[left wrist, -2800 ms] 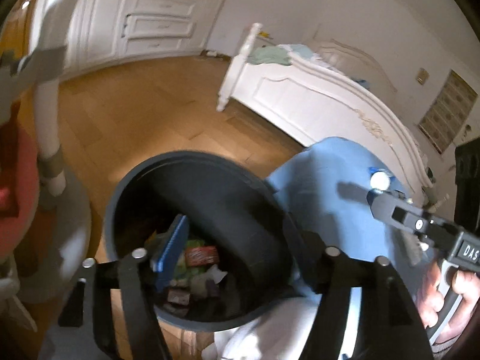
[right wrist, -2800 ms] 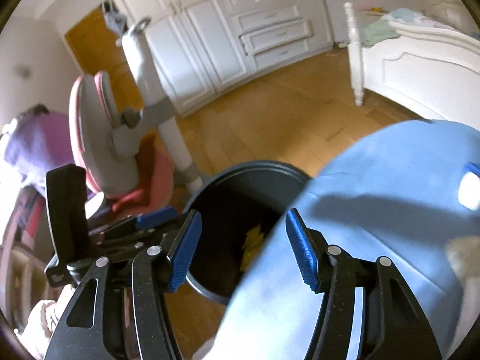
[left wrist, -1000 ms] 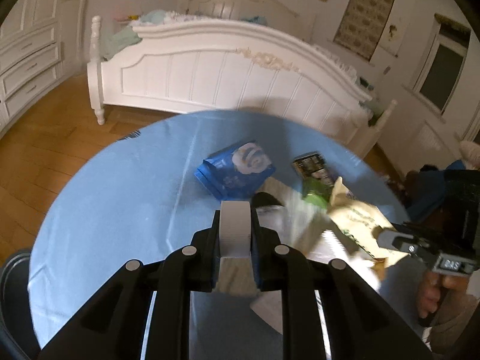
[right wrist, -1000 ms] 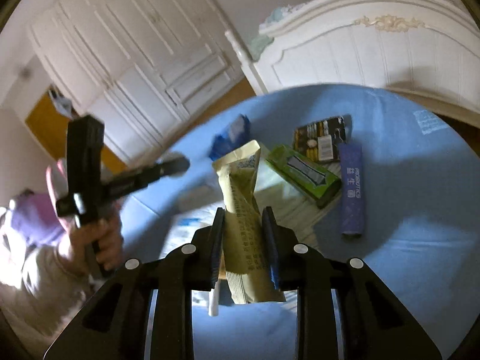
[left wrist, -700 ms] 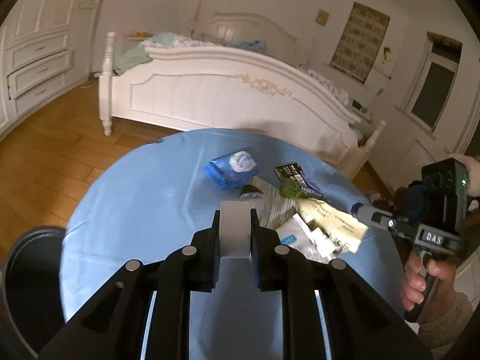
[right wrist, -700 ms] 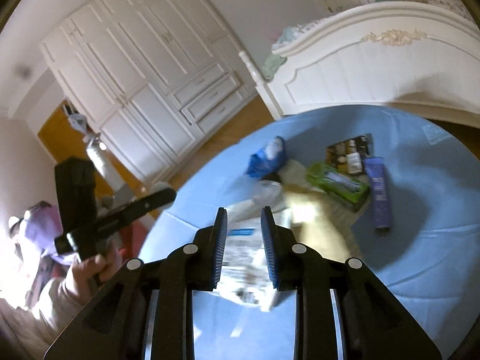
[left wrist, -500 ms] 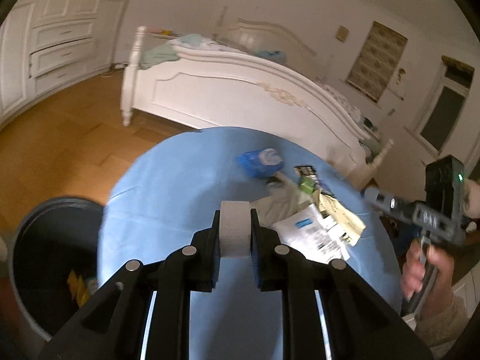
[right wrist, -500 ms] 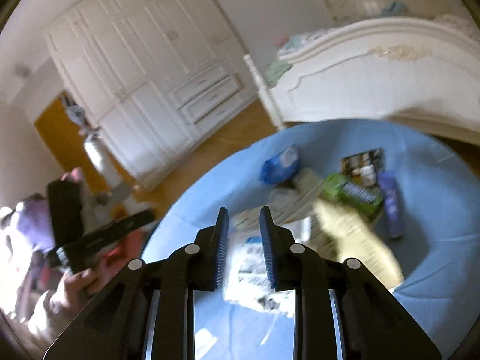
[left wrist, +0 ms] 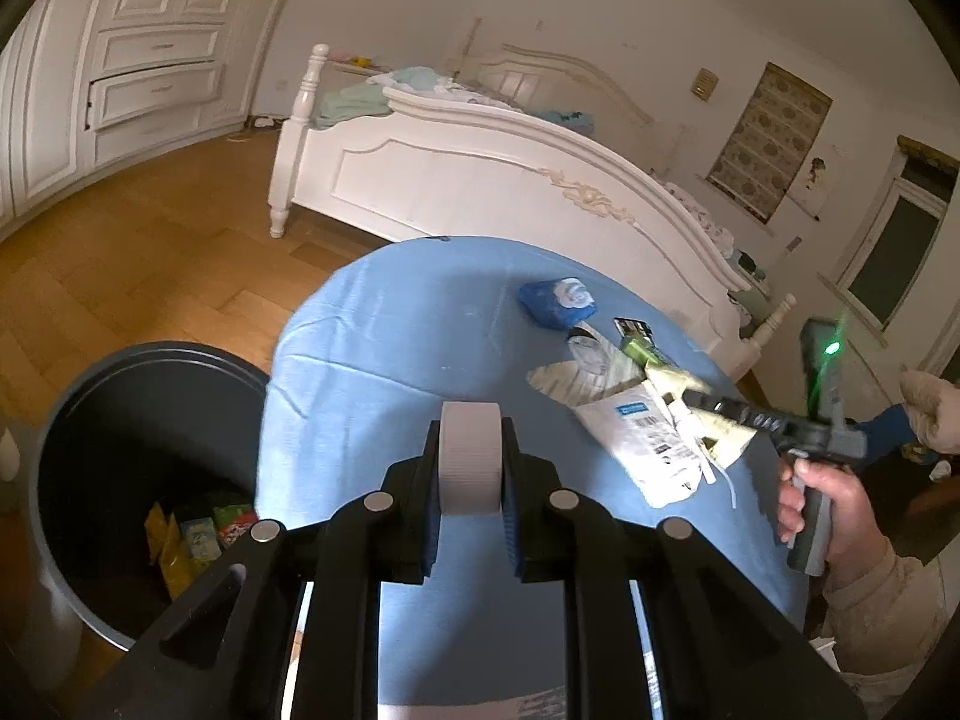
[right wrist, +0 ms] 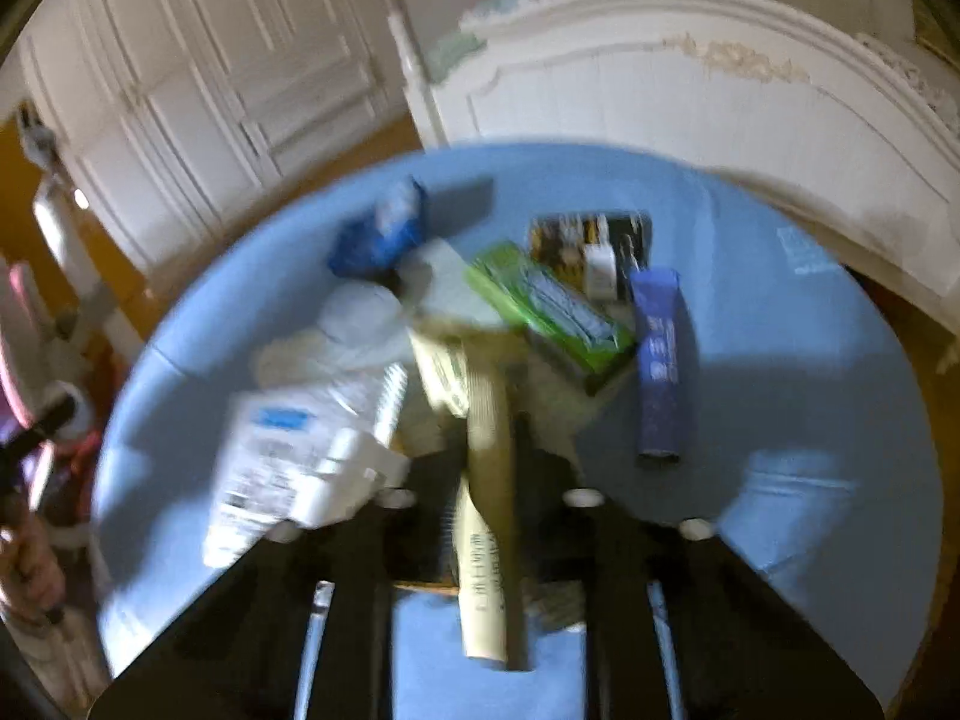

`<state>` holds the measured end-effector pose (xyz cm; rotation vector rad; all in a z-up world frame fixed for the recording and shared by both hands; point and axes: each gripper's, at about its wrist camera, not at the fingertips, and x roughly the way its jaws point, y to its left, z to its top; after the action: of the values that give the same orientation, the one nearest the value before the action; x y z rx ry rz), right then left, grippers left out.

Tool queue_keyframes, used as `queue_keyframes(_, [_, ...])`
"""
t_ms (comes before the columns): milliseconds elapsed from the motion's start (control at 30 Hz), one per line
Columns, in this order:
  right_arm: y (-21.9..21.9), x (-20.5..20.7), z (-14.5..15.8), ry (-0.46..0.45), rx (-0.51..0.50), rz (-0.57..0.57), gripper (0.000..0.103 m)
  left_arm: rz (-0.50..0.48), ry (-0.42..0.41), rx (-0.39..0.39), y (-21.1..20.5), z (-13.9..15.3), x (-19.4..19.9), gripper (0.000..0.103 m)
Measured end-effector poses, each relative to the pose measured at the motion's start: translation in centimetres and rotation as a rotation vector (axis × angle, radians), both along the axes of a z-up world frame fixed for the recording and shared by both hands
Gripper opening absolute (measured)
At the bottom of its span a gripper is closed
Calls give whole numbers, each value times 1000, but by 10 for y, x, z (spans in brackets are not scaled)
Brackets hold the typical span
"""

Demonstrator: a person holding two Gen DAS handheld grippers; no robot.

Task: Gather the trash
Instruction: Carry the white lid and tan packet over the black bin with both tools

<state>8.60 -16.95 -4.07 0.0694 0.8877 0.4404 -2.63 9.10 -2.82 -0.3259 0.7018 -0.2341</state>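
Bedroom, blue-clothed round table (left wrist: 384,372), dark bin (left wrist: 120,456) beside it on wood floor. Left gripper (left wrist: 471,468) clamped on grey tape roll (left wrist: 471,456) above table edge. Right gripper (right wrist: 486,510) pinching beige wrapper (right wrist: 486,516) over trash pile (right wrist: 540,312); view blurred.

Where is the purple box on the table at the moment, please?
In the right wrist view, the purple box lies flat on the blue table, right of centre, just right of the green packet.
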Motion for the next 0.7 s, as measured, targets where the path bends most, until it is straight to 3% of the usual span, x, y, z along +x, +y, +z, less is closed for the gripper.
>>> queue_keyframes(167, [27,-31,64,-146,119,65,12,4,-24,-12,-1,5,0,18])
queue_keyframes(333, [82,-48,103,-212,200,187,12,37,-54,-27,16,11,-8,18])
queue_keyframes(533, [171,-46,103,-140,236,343,12,127,-65,-29,60,9,-23,18])
queue_keyframes(700, [244,-42,79,-66,206,442,12,227,-46,-29,109,-2,-40,18])
